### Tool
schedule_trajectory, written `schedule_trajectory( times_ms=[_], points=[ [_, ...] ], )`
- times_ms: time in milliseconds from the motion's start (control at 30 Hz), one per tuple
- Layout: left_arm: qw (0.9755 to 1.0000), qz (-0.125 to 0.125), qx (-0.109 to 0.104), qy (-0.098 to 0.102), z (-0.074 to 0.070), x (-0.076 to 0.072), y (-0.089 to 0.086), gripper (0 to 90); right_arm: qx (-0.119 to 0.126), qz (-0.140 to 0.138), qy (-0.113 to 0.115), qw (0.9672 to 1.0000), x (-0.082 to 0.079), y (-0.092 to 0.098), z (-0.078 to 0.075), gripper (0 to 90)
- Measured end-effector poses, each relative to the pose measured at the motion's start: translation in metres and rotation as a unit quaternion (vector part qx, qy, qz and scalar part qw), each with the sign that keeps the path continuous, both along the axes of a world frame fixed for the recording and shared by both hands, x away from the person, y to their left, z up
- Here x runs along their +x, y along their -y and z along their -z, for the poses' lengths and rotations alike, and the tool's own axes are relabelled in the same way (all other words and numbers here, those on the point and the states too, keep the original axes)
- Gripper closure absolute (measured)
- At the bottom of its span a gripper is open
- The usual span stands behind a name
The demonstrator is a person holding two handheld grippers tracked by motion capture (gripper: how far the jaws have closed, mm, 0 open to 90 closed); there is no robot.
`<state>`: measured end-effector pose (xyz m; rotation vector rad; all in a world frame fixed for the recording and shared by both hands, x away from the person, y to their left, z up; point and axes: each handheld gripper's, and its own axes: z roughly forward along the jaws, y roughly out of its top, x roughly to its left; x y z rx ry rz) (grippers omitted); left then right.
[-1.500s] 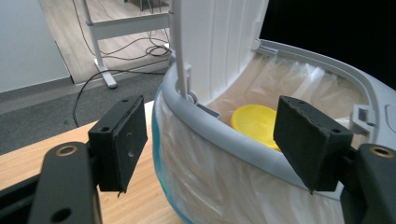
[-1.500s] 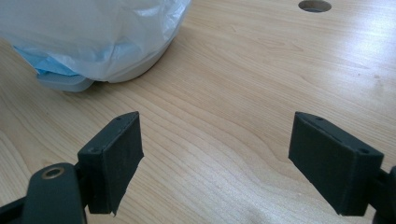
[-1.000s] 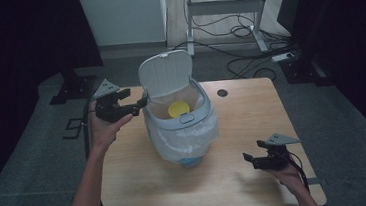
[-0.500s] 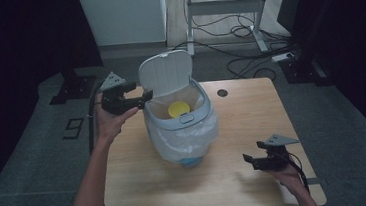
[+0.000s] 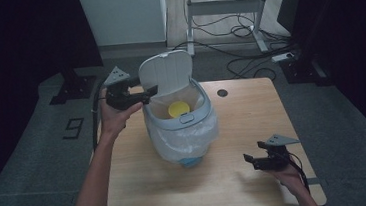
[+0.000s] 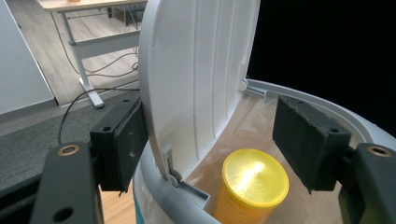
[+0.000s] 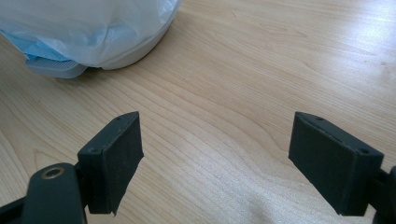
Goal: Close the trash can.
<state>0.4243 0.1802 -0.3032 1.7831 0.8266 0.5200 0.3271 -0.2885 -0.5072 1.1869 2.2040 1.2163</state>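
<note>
A small grey-white bin (image 5: 188, 118) with a clear liner bag stands mid-table, its white lid (image 5: 166, 73) raised upright. Inside it lies a yellow-capped container (image 5: 177, 108). My left gripper (image 5: 148, 93) is open at the lid's left edge. In the left gripper view the lid (image 6: 196, 70) stands between the jaws of that gripper (image 6: 215, 135), one jaw behind its outer face and the other over the yellow container (image 6: 254, 179). My right gripper (image 5: 249, 159) rests low over the table's front right, open with nothing in it. In the right gripper view, bare wood lies beneath this gripper (image 7: 219, 158).
The wooden table (image 5: 252, 112) has a round cable hole (image 5: 222, 93) behind the bin. The bin's base and liner (image 7: 88, 28) lie ahead and left of the right gripper. A desk frame with cables (image 5: 229, 23) stands on the floor beyond.
My left gripper has risen and moved away from me, up to the lid's left edge, which now sits between its jaws. The right gripper has stayed put.
</note>
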Motion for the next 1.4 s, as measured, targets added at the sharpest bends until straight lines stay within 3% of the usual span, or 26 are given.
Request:
schedule_trajectory(
  times_ms=[500, 633, 1000, 1400],
  points=[
    [0.9998, 0.013, -0.012, 0.005, -0.008, 0.003, 0.003, 25.3, -0.003, 0.002, -0.003, 1.0, 0.001, -0.002, 0.001, 16.8],
    [0.9994, 0.024, -0.022, 0.006, -0.006, -0.003, 0.002, 25.2, -0.003, 0.002, -0.002, 1.0, 0.0, -0.003, 0.001, 16.8],
    [0.999, 0.042, -0.013, 0.006, -0.003, -0.02, 0.007, 23.4, -0.004, 0.0, -0.002, 1.0, -0.001, -0.005, 0.0, 16.8],
    [0.9981, 0.061, 0.001, 0.0, 0.01, -0.042, 0.016, 22.4, -0.006, 0.002, -0.001, 1.0, -0.003, -0.006, -0.001, 16.7]
  ],
)
